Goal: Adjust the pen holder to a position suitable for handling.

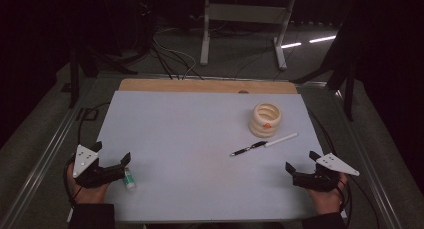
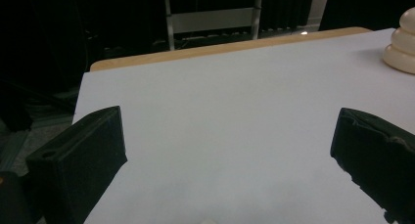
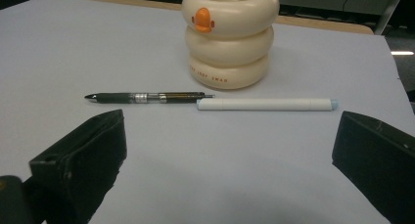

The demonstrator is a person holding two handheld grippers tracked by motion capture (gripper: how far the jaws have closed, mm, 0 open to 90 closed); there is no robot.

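Bare tabletop (image 1: 200,139) between wide-apart left tongs (image 1: 111,152) and right tongs (image 1: 301,160)

Left hand-held gripper (image 1: 114,154) and right hand-held gripper (image 1: 301,160): jaws wide, nothing gripped.

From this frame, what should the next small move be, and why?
Probably ease the right tongs forward toward the dark pen. Both tongs stand open and hold nothing, and the dark pen and the white pen lie straight ahead of the right tongs, just in front of the cream holder.
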